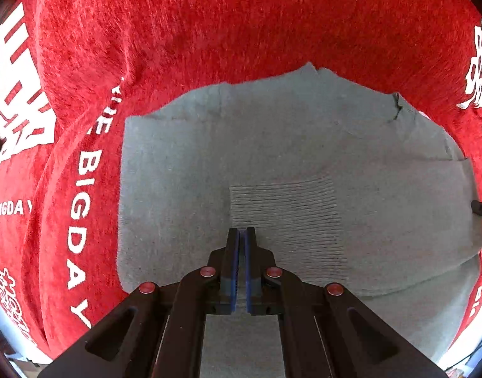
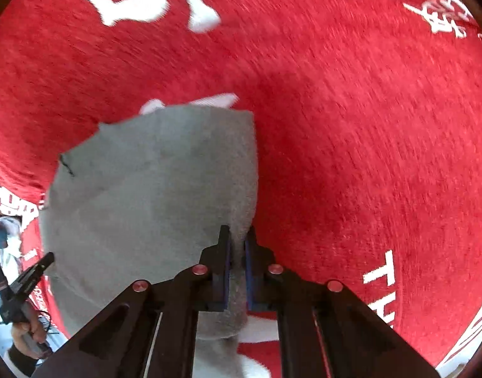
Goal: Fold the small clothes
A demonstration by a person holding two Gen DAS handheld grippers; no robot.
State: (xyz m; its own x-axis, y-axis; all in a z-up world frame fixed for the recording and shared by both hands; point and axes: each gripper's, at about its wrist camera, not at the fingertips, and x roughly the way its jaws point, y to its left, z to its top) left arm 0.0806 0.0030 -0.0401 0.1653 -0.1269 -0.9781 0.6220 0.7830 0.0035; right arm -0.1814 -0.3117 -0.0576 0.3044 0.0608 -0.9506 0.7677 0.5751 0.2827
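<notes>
My left gripper (image 1: 241, 231) points steeply down over the cloth (image 1: 184, 170), its blue pads pressed together with nothing between them, tips above the cloth's middle. My right gripper (image 2: 237, 231) also points steeply down, at the cloth's right edge, its jaws nearly together and pinching a fold of that edge between the pads. From the right wrist I see my left hand (image 2: 29, 330) off the cloth's left side, wrapped around the left gripper's handle.
</notes>
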